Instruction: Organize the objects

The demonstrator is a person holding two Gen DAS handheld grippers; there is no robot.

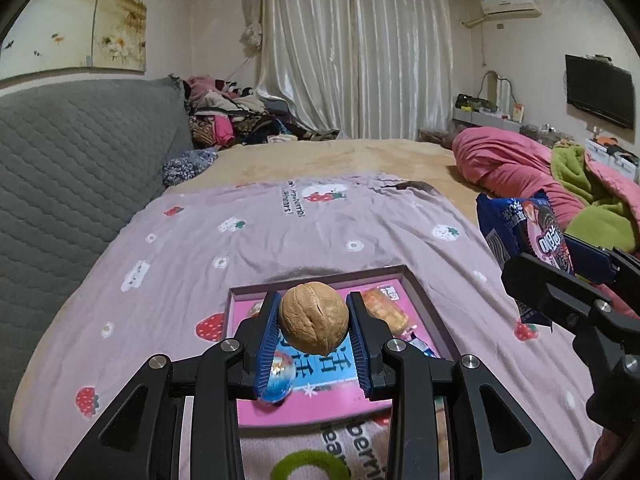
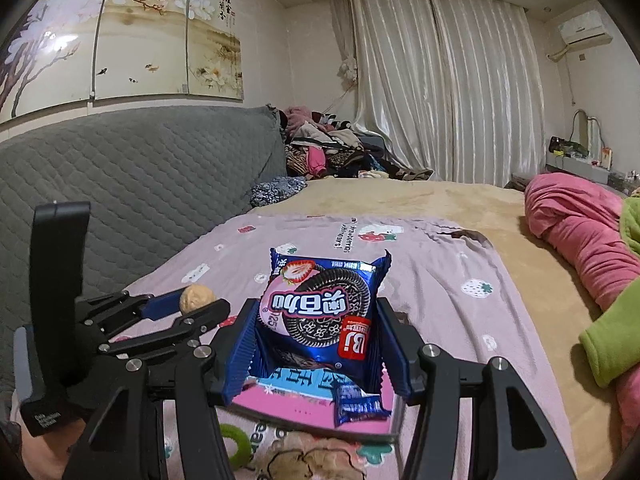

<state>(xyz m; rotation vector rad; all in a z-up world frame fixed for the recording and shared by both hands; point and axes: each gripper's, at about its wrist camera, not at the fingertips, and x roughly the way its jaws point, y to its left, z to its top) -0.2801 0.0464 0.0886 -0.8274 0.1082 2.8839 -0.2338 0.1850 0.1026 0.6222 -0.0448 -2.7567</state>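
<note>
My left gripper [image 1: 313,334] is shut on a brown walnut [image 1: 313,318] and holds it above a shallow pink box [image 1: 420,292] on the bed. The box holds a wrapped pastry [image 1: 384,310], a blue-wrapped candy [image 1: 280,380] and other small wrapped snacks. My right gripper [image 2: 318,340] is shut on a blue cookie packet [image 2: 320,312] with a strawberry and sandwich cookie printed on it, above the same box [image 2: 280,408]. The right gripper with the packet [image 1: 524,236] shows at the right of the left wrist view. The walnut [image 2: 196,298] shows at the left of the right wrist view.
A lilac sheet [image 1: 280,240] with strawberry prints covers the bed. A green ring [image 1: 310,466] lies near the box's front edge. A grey quilted sofa back [image 1: 80,160] runs along the left. Pink and green bedding [image 1: 540,168] is piled at the right. Clothes [image 1: 232,112] are heaped at the far end.
</note>
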